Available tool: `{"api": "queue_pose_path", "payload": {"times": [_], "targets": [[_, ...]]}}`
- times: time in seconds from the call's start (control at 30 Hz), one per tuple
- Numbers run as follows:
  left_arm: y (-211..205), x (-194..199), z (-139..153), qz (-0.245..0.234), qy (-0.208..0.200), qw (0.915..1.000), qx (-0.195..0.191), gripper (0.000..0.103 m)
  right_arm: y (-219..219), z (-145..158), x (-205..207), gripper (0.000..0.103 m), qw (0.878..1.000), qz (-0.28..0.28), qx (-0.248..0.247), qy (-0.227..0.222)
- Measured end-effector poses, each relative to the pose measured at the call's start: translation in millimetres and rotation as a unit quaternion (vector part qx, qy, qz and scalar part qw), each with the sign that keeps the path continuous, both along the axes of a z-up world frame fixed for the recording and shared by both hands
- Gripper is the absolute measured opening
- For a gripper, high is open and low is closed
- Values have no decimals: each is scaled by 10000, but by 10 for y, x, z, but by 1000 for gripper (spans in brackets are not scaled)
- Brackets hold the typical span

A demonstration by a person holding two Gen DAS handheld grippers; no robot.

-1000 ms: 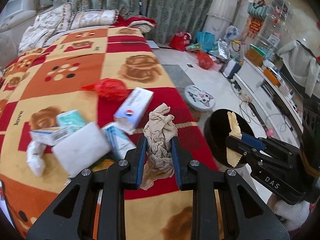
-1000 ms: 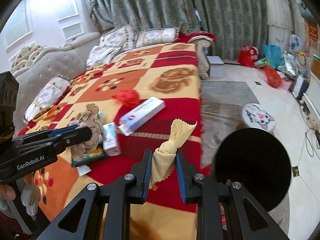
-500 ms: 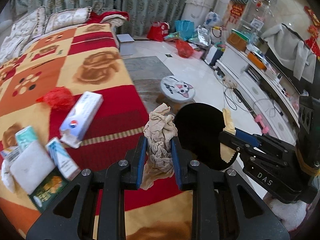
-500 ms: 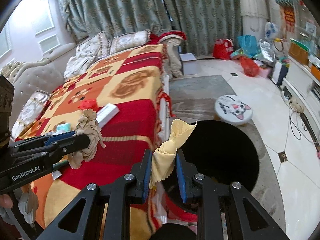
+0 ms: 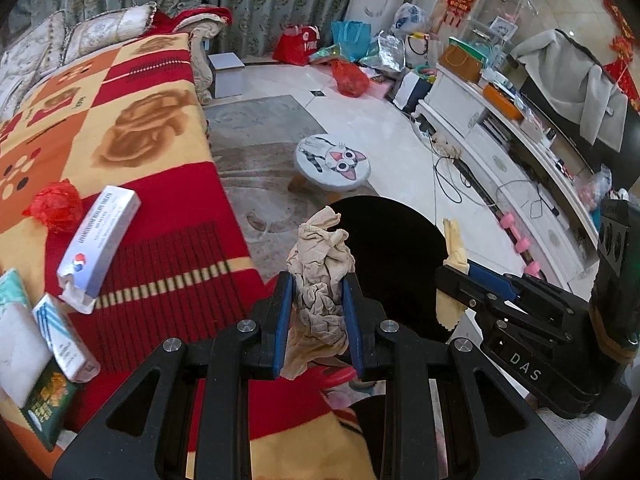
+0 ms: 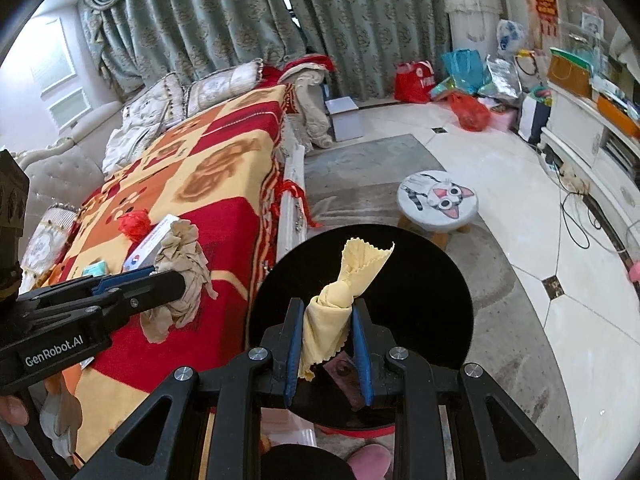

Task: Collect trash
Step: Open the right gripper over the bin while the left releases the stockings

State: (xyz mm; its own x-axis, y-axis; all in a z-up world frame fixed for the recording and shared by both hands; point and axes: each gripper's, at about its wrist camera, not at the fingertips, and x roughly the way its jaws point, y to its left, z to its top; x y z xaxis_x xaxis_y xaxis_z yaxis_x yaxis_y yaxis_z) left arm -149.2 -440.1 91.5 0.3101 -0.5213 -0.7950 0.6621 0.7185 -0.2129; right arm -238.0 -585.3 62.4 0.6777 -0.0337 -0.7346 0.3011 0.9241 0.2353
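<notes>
While the patterned blanket (image 5: 160, 208) fills the left of the left wrist view, several pieces of litter are seen lying on its woven red, orange and yellow squares: a crinkled red plastic wad (image 5: 56, 206), a long white carton (image 5: 98, 248) with one torn end, a smaller striped box (image 5: 64, 338) and a flat green packet (image 5: 46, 402). Nearer the middle, a crumpled beige rag (image 5: 320, 280) — soft, wrinkled, bunched into a tall lump — is clamped between the blue-padded fingers of the left gripper (image 5: 319, 320), which are closed tight against it; the rag is held above the blanket's edge, just beside the round black bin (image 5: 396, 252). To the right, a pale yellow cloth (image 5: 454, 248) with a pinked, zigzag edge is seen pinched in the right gripper (image 5: 450, 276), over the bin's dark opening.

In the right wrist view the rag (image 6: 180, 276) hangs at the left from the left gripper (image 6: 176, 276), over the blanket (image 6: 208, 184). In the middle, the yellow cloth (image 6: 340, 296) — twisted at its waist, flared above — is gripped by the narrowly closed right gripper (image 6: 327, 340), directly over the bin (image 6: 424, 280). Further right, a round stool (image 6: 438, 200) printed with a cat face stands on the glossy tiled floor (image 6: 520, 240).
</notes>
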Motion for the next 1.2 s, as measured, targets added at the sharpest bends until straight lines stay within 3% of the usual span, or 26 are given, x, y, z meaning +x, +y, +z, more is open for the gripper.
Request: {"api": "queue_pose_path", "payload": {"times": [0.73,0.83,0.9,0.93,1.2], "targets": [[-292,65,-133,-148,238,9995,-140,25,-245,-143,20,23,9996,-254,90,131],[-292,60,-126,-183,236,9993,-212,34,-237,-148,35,24,9995,-272,-1,168],[-280,64,-126,-187,283,9990,-298,48,-250,-160,35,36,9994,-300,20,175],[-268,69,-127,-173,323,9988,-335,50,-261,-163,28,39,9993,-337,34,168],[-181,68,-119,-61,366,9989,-292,52,-284,-172,-14,39,9991,-361,160,182]]}}
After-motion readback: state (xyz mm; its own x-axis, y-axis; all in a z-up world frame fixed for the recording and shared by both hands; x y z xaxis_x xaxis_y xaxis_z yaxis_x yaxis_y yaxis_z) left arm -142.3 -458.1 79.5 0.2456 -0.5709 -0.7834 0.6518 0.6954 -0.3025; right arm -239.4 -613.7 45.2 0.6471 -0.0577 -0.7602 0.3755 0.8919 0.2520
